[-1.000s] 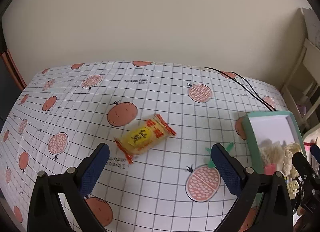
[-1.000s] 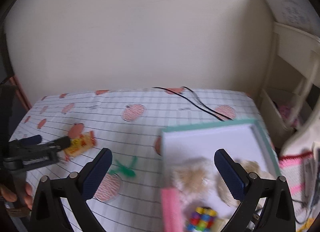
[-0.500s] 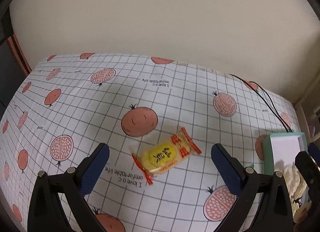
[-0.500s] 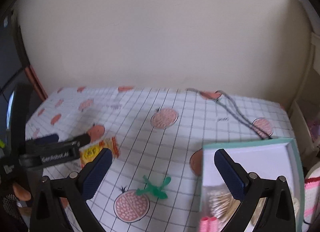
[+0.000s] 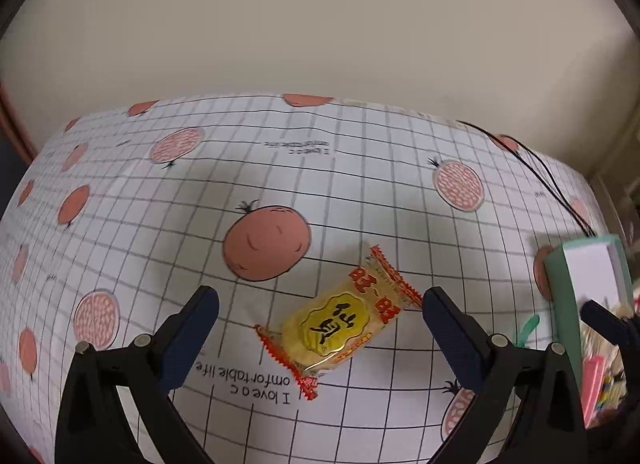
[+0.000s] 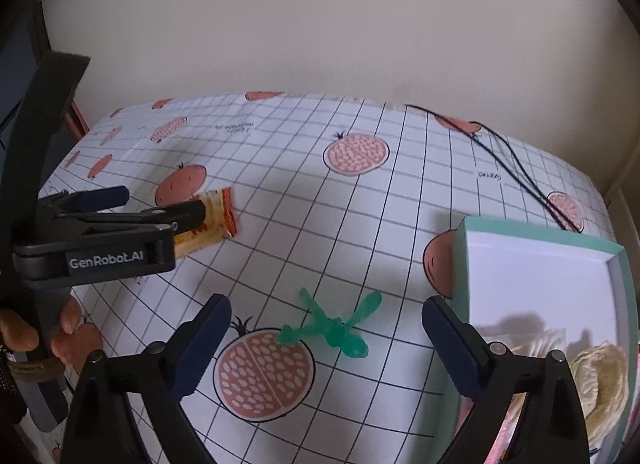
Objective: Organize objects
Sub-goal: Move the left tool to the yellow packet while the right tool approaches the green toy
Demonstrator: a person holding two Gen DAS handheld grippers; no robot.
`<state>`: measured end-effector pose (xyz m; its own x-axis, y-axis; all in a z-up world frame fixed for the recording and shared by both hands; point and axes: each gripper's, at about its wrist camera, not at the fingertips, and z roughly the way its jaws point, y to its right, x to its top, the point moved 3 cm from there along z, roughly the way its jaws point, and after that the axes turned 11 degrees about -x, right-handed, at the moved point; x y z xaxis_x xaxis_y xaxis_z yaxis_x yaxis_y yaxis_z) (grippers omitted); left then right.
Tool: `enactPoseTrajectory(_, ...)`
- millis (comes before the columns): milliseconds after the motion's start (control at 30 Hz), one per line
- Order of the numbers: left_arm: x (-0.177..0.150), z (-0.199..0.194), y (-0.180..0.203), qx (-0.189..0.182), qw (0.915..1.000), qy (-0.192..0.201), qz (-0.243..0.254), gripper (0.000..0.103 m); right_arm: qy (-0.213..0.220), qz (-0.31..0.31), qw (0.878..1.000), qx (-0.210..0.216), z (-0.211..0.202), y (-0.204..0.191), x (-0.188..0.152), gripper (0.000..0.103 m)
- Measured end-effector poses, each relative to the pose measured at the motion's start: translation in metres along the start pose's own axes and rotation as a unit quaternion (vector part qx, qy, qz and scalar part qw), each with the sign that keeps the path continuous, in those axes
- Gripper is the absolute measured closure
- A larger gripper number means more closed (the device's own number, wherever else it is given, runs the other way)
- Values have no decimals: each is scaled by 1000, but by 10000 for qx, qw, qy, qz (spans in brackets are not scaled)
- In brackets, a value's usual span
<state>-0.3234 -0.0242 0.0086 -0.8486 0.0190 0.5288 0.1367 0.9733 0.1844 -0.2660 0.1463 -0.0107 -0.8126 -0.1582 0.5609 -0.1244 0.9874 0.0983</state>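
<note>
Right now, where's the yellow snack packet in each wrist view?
Left wrist: yellow snack packet lies low centre, diagonal on the tablecloth, between the open fingers of the left gripper.
Right wrist: the packet sits at left, partly hidden behind the left gripper.
Shared landmark: the teal-rimmed box, right edge in both views.

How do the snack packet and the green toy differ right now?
The snack packet is a yellow wrapper with red crimped ends; the green toy is a thin plastic dragonfly shape. The packet lies between the open left gripper's fingers; the toy lies between the open right gripper's fingers. The toy is nearer the teal box. Both lie loose on the tablecloth, ungripped, outside the box.
</note>
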Motion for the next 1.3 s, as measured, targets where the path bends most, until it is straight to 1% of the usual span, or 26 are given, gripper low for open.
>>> enactPoseTrajectory(233,-5,18,7,-23,9990,-184,400,2,-194,-47,9998,-69,13,-1,-7,8)
enactPoseTrajectory(367,-10,26,12,109,9980,-245,569,2,-257,-28,9996,-78,18,1,-10,10)
enactPoseTrajectory(500,-12,29,10,139,9982,-239,526,2,-304,-31,9995,-106,23,-1,-12,12)
enactPoseTrajectory(567,-12,29,7,142,9986,-207,465,2,-338,-40,9993,-130,25,-2,-13,16)
enactPoseTrajectory(700,-11,32,4,136,9988,-173,427,3,-386,-53,9990,-220,30,-2,-15,19)
enactPoseTrajectory(733,-11,32,4,125,9989,-163,424,4,-351,-86,9990,-268,30,-3,-15,20)
enactPoseTrajectory(800,-12,32,4,99,9989,-167,419,9,-329,-132,9989,-293,29,-5,-15,22)
enactPoseTrajectory(867,-13,33,5,114,9989,-183,421,9,-278,-127,9991,-307,29,-5,-14,27)
enactPoseTrajectory(933,-14,34,6,85,9988,-185,437,9,-240,-141,9989,-385,29,-6,-14,29)
enactPoseTrajectory(1067,-15,35,9,25,9989,-225,414,10,-198,-153,9990,-375,28,-8,-14,34)
enactPoseTrajectory(1100,-16,35,10,-1,9989,-225,407,16,-187,-158,9990,-375,28,-9,-14,34)
enactPoseTrajectory(1167,-17,36,11,-25,9988,-256,427,24,-179,-164,9991,-353,27,-10,-13,38)
enactPoseTrajectory(1233,-18,37,13,-36,9986,-288,453,25,-163,-168,9992,-335,26,-12,-14,41)
enactPoseTrajectory(1300,-20,38,14,-25,9984,-309,468,31,-161,-158,9992,-341,26,-12,-14,41)
